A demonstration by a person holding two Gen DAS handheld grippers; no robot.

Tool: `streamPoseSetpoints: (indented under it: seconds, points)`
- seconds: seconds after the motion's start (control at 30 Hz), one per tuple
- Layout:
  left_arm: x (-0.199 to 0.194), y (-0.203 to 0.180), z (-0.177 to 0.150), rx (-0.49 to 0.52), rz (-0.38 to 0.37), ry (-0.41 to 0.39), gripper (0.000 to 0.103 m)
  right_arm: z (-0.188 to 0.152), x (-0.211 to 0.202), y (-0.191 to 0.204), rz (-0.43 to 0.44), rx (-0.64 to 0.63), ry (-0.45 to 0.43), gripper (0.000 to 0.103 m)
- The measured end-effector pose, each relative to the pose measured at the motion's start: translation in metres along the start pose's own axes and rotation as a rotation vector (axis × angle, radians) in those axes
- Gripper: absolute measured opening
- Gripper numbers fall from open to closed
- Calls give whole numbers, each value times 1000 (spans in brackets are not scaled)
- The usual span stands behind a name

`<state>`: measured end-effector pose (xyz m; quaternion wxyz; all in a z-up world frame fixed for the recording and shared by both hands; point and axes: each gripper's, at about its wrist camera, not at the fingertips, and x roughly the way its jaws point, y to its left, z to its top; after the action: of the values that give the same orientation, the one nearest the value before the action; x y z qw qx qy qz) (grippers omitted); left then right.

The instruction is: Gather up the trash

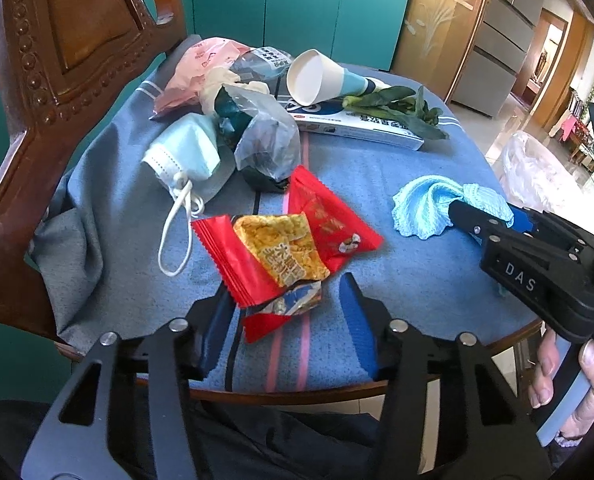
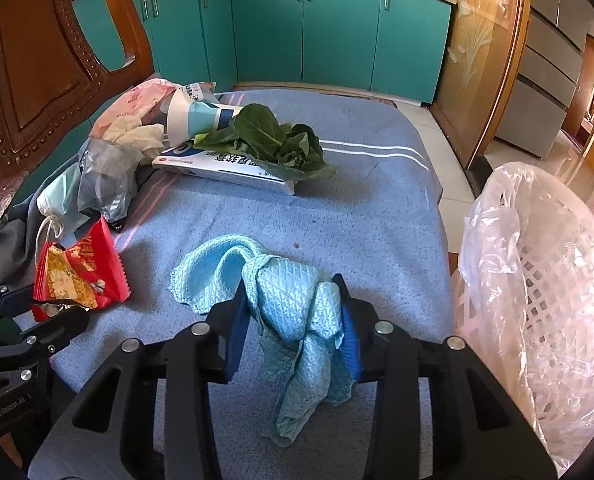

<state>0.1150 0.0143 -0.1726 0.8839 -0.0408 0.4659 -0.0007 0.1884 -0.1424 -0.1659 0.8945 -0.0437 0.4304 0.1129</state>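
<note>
Red and yellow snack wrappers (image 1: 281, 248) lie crumpled on the blue towel (image 1: 397, 280). My left gripper (image 1: 287, 292) is open around their near end. Its left pad touches the red foil, while the right pad stands clear of it. In the right wrist view the same wrappers (image 2: 81, 276) sit at the left by the left gripper (image 2: 45, 308). My right gripper (image 2: 293, 300) is shut on a light blue cloth (image 2: 285, 292), which bunches between the pads and hangs below them. The left wrist view shows that cloth (image 1: 421, 208) at the right gripper's (image 1: 485, 216) tips.
Behind lie a face mask (image 1: 185, 152), a grey plastic bag (image 1: 265, 132), a pink bag (image 1: 201, 68), a paper cup (image 1: 317, 76) and green leaves (image 1: 397, 108) on a white box (image 1: 361, 128). A carved wooden chair back (image 1: 57, 60) rises at left. A bag-lined basket (image 2: 537, 280) stands at right.
</note>
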Motion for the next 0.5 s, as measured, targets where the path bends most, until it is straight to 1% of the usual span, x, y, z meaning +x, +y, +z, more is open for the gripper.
streamPoseSetpoints:
  seconds: [0.17, 0.2, 0.23, 0.3, 0.4, 0.5]
  points:
    - [-3, -1, -2, 3, -18, 0, 52, -1, 2, -3, 6, 20, 13, 40]
    - [-3, -1, -2, 1, -25, 2, 55, -1, 2, -3, 6, 23, 15, 40]
    - [-4, -1, -3, -2, -34, 5, 60, -1, 2, -4, 7, 24, 16, 40]
    - [-6, -1, -4, -2, -42, 3, 66, -1, 2, -3, 8, 25, 16, 40]
    - [-8, 0, -4, -4, -22, -6, 77, -1, 2, -3, 9, 26, 17, 40]
    - [-8, 4, -4, -23, -19, -7, 78, -2, 2, -4, 10, 26, 16, 40]
